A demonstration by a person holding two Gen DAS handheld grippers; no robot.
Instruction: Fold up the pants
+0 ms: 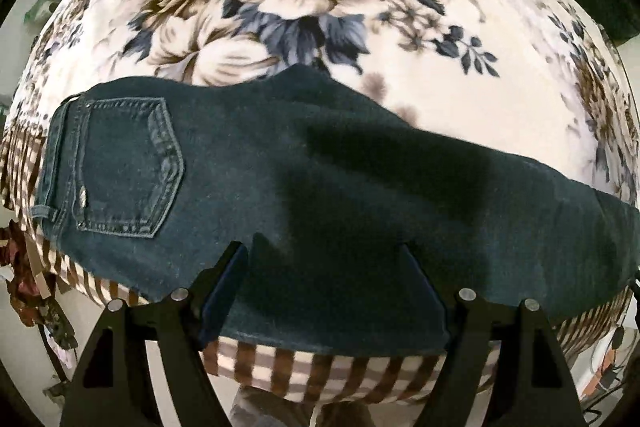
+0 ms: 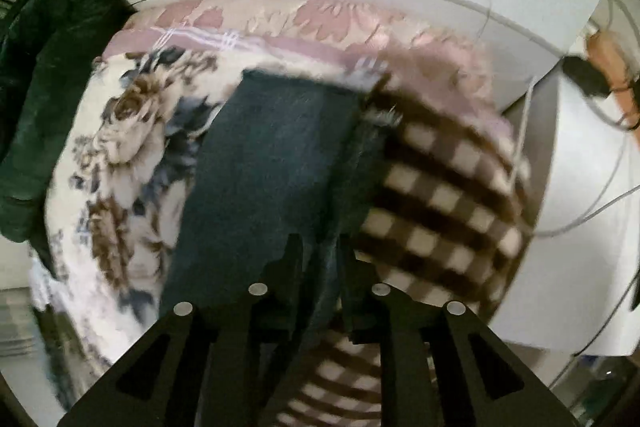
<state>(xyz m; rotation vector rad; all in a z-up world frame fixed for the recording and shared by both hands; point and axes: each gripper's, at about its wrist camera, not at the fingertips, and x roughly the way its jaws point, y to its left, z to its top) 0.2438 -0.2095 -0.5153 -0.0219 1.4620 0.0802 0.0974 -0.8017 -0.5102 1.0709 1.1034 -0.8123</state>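
- On the bed, in the left wrist view, the pants (image 1: 280, 179) lie lengthwise across a floral blanket (image 1: 320, 7), already doubled leg on leg, with the back pocket (image 1: 128, 167) and waistband at the left and the legs running off to the right.
- The near edge of the pants sits close to the bed's front edge, where the blanket's checked border (image 1: 320, 371) hangs down; that placement likely keeps the cloth within easy reach for the next fold.
- The left tongs (image 1: 324, 263) stand wide apart above the mid-section of the pants, gripping nothing. Judging from this, they are poised over the thigh area either to pin the cloth or to take the near edge.
- In the right wrist view, which is blurred, the right tongs (image 2: 320, 251) are drawn narrow with dark denim between the fingers; they appear to be pinching the leg end of the pants (image 2: 272, 163).
- A grip at the hem end makes sense: carrying it toward the waistband would halve the length.
- A dark green cloth (image 2: 52, 87) lies at the far left, apart from the pants.
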